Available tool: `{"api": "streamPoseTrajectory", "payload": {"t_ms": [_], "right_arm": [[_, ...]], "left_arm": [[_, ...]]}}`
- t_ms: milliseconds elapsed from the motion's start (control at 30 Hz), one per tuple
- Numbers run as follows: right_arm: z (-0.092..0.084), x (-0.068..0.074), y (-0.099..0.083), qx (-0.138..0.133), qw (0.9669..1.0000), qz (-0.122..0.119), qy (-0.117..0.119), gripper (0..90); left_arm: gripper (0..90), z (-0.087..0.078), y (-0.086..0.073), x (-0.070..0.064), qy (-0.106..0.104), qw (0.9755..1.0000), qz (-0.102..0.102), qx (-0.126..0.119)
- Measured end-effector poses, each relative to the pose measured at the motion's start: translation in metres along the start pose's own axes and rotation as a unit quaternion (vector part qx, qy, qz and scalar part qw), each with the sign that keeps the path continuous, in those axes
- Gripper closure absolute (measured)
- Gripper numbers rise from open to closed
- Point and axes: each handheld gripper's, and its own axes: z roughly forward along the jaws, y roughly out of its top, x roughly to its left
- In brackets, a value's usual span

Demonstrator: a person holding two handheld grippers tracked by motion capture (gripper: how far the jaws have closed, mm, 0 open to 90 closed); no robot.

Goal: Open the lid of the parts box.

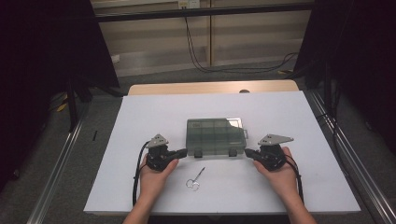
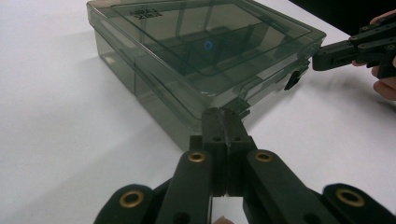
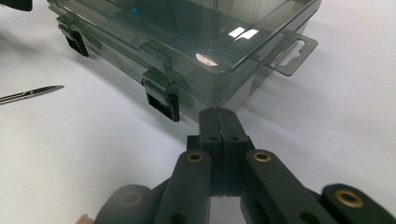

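Organizer box (image 1: 215,137), of smoked translucent plastic with its lid down, was found lying flat near the middle of the white sheet (image 1: 140,107) covering the table. All places below are given relative to the box.

Left gripper (image 1: 183,152) was held at the box's near left corner, jaws pressed together with nothing between them; in the left gripper view the closed tips (image 2: 223,116) sat just at the corner wall, contact not resolvable. Right gripper (image 1: 249,152) was held at the near right corner, jaws likewise pressed together and empty (image 3: 219,115). The symmetric placement was judged a bracing or start pose: both tips were aimed inward along the near face, where the two black latches (image 3: 162,100) were mounted, so either latch could be reached with a short sideways move.

A hang tab (image 3: 288,51) was seen projecting from the right end of the box. Small scissors (image 1: 195,179) lay on the near side of the box, well apart from it, between the two hands.

Room: bare sheet was available beyond the box and to both sides of it. Sheet edges were well away from the box; the near edge lay closest, behind the wrists. The scissors were judged the only obstacle to a sweep along the near side.
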Motion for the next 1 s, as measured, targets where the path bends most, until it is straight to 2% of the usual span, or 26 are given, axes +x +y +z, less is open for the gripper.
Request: {"api": "streamPoseTrajectory", "payload": {"t_ms": [133, 367, 767, 1000], "right_arm": [[-0.003, -0.001, 0.002, -0.016, 0.9998, 0.003, 0.007, 90.0], [-0.005, 0.001, 0.007, -0.025, 0.9996, -0.004, 0.011, 90.0], [-0.010, -0.003, 0.012, -0.047, 0.9987, 0.001, 0.021, 90.0], [-0.013, -0.002, 0.016, -0.059, 0.9980, 0.002, 0.019, 90.0]], "left_arm": [[90.0, 0.001, 0.001, -0.001, -0.001, 1.0000, 0.003, 0.000], [90.0, 0.002, 0.002, -0.003, -0.009, 0.9999, 0.001, -0.006], [90.0, 0.006, 0.004, -0.007, -0.006, 0.9999, 0.010, -0.008], [90.0, 0.006, 0.007, -0.005, -0.003, 0.9998, 0.005, -0.019]]}}
